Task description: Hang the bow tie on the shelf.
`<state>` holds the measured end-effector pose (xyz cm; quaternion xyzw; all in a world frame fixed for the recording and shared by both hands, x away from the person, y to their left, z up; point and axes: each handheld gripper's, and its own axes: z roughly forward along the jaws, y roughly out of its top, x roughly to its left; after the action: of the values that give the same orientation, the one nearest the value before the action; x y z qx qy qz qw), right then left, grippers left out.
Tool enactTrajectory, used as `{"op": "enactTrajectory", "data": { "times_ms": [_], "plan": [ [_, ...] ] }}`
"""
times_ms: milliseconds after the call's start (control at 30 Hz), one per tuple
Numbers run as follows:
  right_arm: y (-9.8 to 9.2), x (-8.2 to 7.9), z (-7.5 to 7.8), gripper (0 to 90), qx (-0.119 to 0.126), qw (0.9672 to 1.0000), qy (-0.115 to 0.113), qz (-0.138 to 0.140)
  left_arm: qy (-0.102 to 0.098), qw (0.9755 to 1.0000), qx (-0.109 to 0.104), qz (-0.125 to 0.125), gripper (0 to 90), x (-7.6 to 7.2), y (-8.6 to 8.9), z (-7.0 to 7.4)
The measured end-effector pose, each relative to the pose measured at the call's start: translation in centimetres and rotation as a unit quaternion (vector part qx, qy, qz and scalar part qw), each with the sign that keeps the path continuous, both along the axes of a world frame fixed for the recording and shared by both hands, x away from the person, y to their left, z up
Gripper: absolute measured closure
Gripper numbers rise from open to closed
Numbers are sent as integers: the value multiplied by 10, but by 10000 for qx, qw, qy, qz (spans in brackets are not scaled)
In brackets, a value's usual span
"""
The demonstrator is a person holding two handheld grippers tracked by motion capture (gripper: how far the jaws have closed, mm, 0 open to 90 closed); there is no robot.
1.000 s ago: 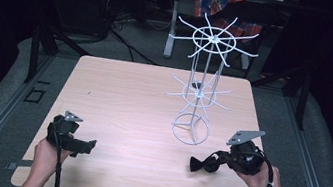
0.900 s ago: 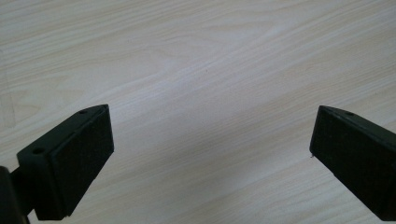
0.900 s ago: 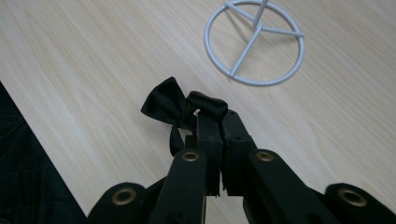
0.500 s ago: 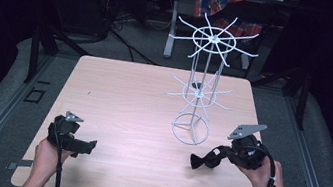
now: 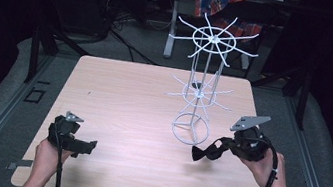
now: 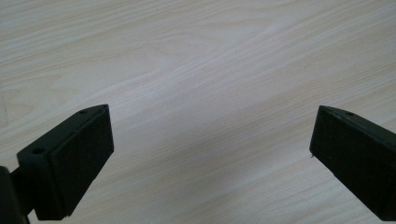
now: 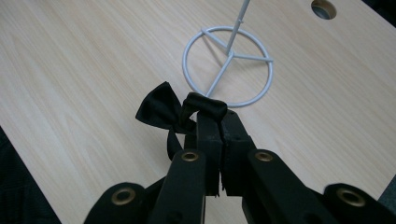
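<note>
Right tongs [image 7: 212, 122] clamped on black bow tie [image 7: 161, 111] beside white wire rack [image 5: 199, 86]. Left tongs [image 6: 210, 154] wide apart, empty, over bench [image 5: 118, 96]. Likely next: lift, hook tie on spoke.

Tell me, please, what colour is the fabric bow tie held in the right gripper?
Black bow tie, clearest in the right gripper view.
</note>
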<state>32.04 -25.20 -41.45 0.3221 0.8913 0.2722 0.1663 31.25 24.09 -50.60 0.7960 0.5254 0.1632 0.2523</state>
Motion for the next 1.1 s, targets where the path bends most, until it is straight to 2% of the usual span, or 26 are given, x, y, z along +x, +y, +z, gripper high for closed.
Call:
{"op": "enactTrajectory", "data": {
  "times_ms": [367, 600, 767, 1000, 1100],
  "plan": [
    [-6, 9, 10, 888, 83, 9997, -188, -146, 35, 10000, -10, -30, 0, 0, 0, 0],
    [-12, 15, 16, 888, 94, 9994, -225, -228, 36, 10000, -1, -23, 0, 0, -1, -1],
    [-17, 21, 19, 889, 200, 9988, -304, -316, 34, 10000, -2, -26, 0, 0, -1, -1],
    [-20, 27, 23, 889, 148, 9988, -301, -359, 39, 10000, -15, -21, 0, 0, -1, -1],
    [-21, 30, 26, 888, 220, 9983, -331, -414, 74, 10000, -18, -56, 0, 0, -1, -1]
  ]
}}
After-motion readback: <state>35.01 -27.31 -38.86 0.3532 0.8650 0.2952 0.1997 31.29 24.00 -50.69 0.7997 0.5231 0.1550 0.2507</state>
